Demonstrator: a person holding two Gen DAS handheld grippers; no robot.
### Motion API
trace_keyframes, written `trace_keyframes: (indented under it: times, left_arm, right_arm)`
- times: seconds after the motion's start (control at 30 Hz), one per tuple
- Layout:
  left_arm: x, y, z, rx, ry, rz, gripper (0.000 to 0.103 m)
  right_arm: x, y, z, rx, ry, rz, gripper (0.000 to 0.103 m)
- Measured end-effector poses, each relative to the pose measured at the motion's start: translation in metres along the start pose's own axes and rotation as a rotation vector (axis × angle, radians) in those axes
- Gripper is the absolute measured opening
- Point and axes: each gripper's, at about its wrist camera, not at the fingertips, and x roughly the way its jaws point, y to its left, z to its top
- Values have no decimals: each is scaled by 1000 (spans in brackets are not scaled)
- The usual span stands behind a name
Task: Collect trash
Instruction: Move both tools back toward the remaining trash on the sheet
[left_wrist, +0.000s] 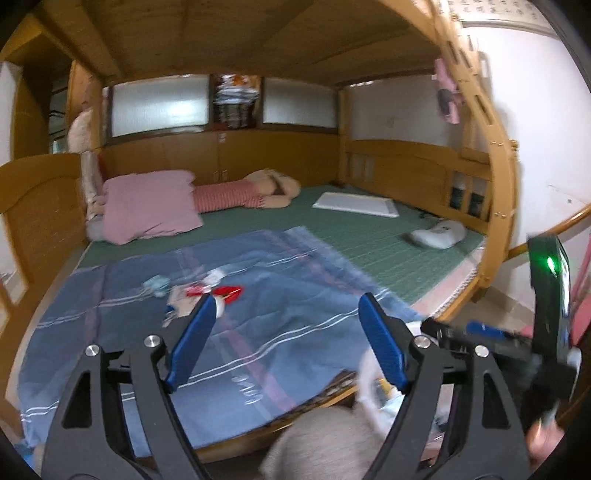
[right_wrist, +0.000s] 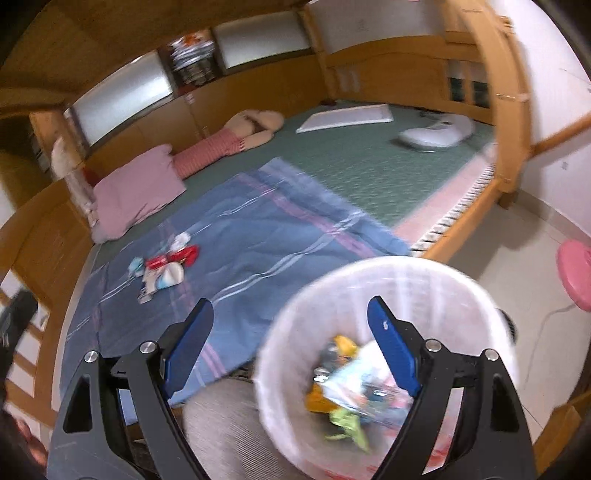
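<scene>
Wooden bunk bed (left_wrist: 406, 173) filled both views, its green woven mat (right_wrist: 369, 166) half covered by a blue striped blanket (right_wrist: 258, 251). Beside the bed edge stood a round white bin lined with a thin plastic bag (right_wrist: 295, 332), its bottom already holding crumpled wrappers, yellow, green and pale blue (right_wrist: 343, 384) – so part of the collecting looked done. Left to fetch: a small cluster of litter on the blanket (right_wrist: 162, 269), red packets, a white crumpled piece and a pale blue scrap, lying near the pink pillow (left_wrist: 151, 206) and well apart from the bin.

Left tongs (left_wrist: 286, 339) stood wide open, nothing between the blue pads, pointed across the blanket with the litter just past the left pad. Right tongs (right_wrist: 291, 347) also wide open and empty, hanging above the bin's mouth; judged as a piece just dropped or a reach about to begin.

Around: striped red-and-white bolster (left_wrist: 229, 195), flat white board (left_wrist: 354, 203), white handheld appliance (left_wrist: 439, 234) on the mat; pink round stool (right_wrist: 576, 273) on the floor. Nothing stood between tongs and litter; blanket folds might snag thin wrappers
</scene>
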Motion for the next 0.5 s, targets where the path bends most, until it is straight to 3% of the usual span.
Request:
trace_keyframes:
  times: [0.27, 0.5]
  left_arm:
    - [23, 90, -14, -81, 60, 163, 81]
    - [53, 163, -25, -133, 102, 311, 81]
  right_arm:
    - [104, 92, 31, -107, 141, 133, 84]
    - [230, 171, 71, -132, 258, 201, 84]
